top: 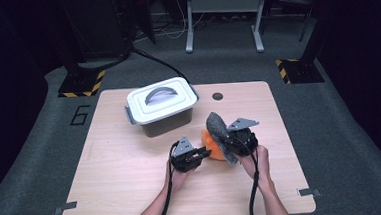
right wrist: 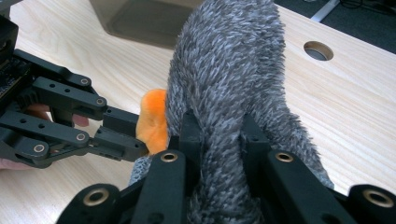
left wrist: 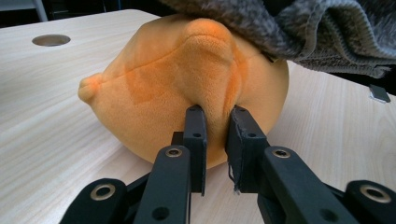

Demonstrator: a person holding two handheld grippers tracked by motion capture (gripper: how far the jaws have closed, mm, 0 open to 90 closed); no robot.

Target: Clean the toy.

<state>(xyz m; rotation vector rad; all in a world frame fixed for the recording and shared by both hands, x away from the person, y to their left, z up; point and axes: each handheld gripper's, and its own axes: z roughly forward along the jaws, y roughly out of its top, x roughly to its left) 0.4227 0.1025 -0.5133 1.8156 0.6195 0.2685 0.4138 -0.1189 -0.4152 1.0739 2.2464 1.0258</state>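
An orange plush toy [top: 212, 149] [left wrist: 177, 93] lies on the wooden table [top: 122, 177], right of centre. My left gripper [top: 201, 151] [left wrist: 217, 112] comes at it from the left, its jaws pinched on a fold of the plush. A grey fuzzy cloth [top: 216, 126] [right wrist: 229, 70] drapes over the toy's top and stands up above it. My right gripper [top: 228, 144] [right wrist: 219, 123] is shut on that cloth from the near right. In the right gripper view a bit of orange plush [right wrist: 153, 119] peeks out beside the cloth, with the left gripper [right wrist: 140, 135] touching it.
A white lidded bin [top: 162, 105] with a grey handle stands at the back centre of the table, just behind the toy. A small round hole [top: 218, 96] sits in the tabletop near the far edge. Bare wood lies to the left and in front.
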